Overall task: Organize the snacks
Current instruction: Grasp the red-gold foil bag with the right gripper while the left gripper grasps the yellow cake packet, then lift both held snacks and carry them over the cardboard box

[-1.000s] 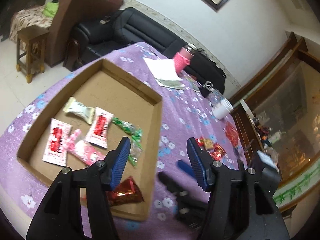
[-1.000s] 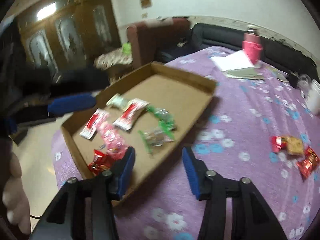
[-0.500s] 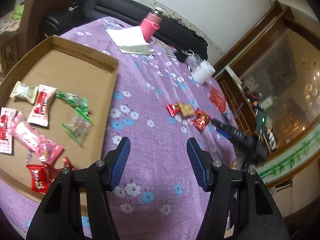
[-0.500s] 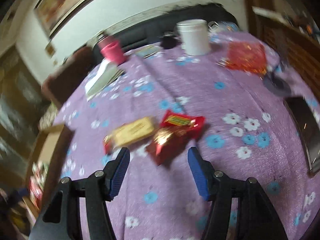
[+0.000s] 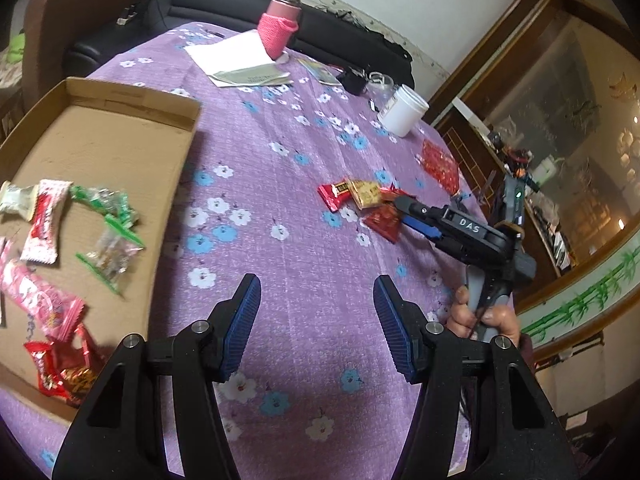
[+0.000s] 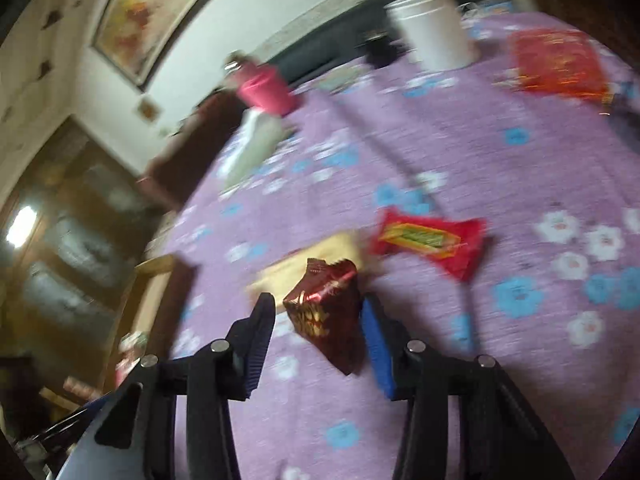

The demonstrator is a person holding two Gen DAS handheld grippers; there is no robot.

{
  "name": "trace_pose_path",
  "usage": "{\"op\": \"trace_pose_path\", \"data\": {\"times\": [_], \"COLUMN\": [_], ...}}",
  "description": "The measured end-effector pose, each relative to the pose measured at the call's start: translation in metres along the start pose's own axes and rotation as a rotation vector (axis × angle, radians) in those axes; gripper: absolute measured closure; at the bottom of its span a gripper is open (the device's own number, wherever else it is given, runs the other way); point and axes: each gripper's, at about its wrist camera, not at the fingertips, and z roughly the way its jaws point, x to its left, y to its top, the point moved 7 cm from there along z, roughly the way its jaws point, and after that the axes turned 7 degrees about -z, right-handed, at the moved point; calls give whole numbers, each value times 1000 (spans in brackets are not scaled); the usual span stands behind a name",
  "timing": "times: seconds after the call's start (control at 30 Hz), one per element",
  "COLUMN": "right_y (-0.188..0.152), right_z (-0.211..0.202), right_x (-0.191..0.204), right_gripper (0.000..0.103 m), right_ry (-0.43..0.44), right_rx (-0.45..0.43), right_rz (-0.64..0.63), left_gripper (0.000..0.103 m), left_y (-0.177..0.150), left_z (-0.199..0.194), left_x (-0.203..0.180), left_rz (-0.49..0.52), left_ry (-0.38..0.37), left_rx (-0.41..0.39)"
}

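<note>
A dark red foil snack packet stands tilted on the purple cloth between the jaws of my right gripper. The jaws are closing; the right pad touches the packet and the left pad is a sliver away. Just beyond lie a yellow packet and a red packet. In the left wrist view a hand holds my right gripper at this small pile. My left gripper hovers open over bare cloth with nothing between its fingers. The cardboard tray at the left holds several snacks.
A white jar, a pink flask, papers and a red foil bag sit toward the table's far side. A black sofa lies behind the table and a wooden cabinet to the right.
My right gripper swung from the tray to the snack pile and narrowed its jaws around the dark red packet, which now stands up. The left view slid right, off the tray.
</note>
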Motion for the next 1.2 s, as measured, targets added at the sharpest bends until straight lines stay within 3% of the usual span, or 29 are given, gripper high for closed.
{"op": "trace_pose_path", "data": {"times": [0.23,0.33,0.53,0.83,1.0,1.1,1.2], "right_y": [-7,-7,-12,-9,-8,-7,-7], "right_z": [17,18,-11,-22,-23,-22,-21], "right_x": [7,3,-22,-55,-56,-56,-53], "right_gripper": [54,61,62,62,62,62,62], "right_ry": [-97,-121,-218,-118,-104,-111,-132], "right_rx": [34,53,40,47,47,45,45], "right_rz": [-51,-51,8,190,202,192,165], "left_gripper": [45,45,45,45,45,69,70], "left_y": [16,30,45,48,47,43,40], "left_z": [29,50,101,189,215,222,218], "left_x": [-29,-45,-79,-112,-118,-114,-112], "left_rz": [107,164,379,730,817,802,781], "left_ry": [15,22,68,188,209,200,199], "left_rx": [15,19,51,143,184,226,220]}}
